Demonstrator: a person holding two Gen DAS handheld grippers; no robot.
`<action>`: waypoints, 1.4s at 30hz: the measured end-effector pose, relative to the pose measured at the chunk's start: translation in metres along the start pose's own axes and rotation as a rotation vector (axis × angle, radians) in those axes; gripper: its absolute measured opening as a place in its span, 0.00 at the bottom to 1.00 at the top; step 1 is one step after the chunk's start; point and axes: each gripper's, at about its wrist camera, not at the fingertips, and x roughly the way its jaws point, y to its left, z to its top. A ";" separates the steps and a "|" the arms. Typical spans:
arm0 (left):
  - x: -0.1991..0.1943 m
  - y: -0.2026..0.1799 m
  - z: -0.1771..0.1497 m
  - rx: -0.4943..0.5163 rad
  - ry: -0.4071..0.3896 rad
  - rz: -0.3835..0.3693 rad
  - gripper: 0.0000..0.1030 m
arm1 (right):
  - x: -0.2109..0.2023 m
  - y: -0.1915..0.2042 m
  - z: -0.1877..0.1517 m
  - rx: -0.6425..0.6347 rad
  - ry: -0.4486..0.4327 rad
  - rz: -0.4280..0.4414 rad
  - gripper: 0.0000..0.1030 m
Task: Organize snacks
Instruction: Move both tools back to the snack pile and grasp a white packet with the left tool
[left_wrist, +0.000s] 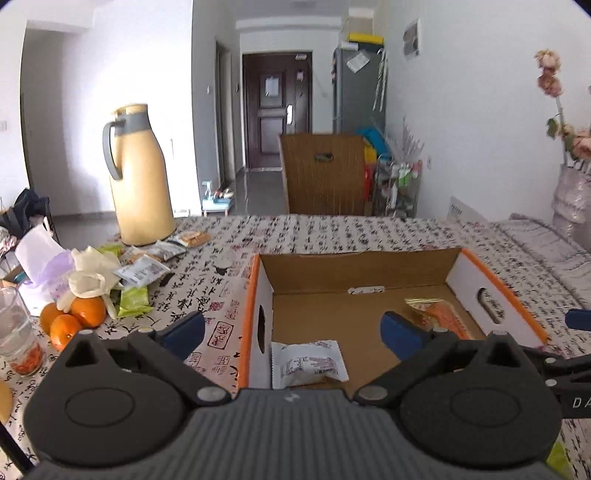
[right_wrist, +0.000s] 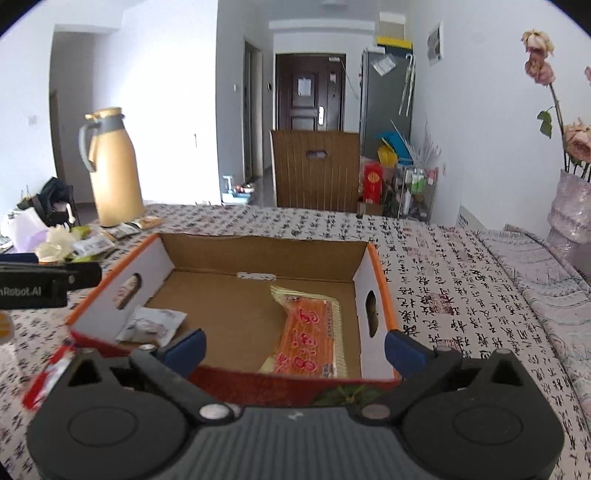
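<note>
Two snack packets already lie inside the open cardboard box (right_wrist: 258, 254) on the patterned surface (right_wrist: 443, 266): a small white packet (right_wrist: 151, 325) in its left near corner and a long orange packet (right_wrist: 310, 332) toward the right. Both claws, the left claw (left_wrist: 291, 328) and the right claw (right_wrist: 293, 345), stand wide and hold nothing, poised at the box's near edge. More loose snack packets (left_wrist: 144, 269) wait in a pile at the left, beside a tan thermos jug (left_wrist: 140, 177) and some oranges (left_wrist: 74, 317). A good next move is likely to pick one packet by its flat middle, lift it clear of the box wall, then set it down beside the others.
</note>
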 end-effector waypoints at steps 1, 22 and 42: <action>-0.008 0.000 -0.003 0.003 -0.010 -0.004 1.00 | -0.007 0.001 -0.003 0.000 -0.008 0.004 1.00; -0.098 0.003 -0.105 0.000 -0.006 -0.099 1.00 | -0.100 0.025 -0.102 0.000 -0.028 0.040 1.00; -0.108 -0.001 -0.171 0.082 0.106 -0.208 1.00 | -0.121 0.027 -0.164 0.084 0.041 0.031 1.00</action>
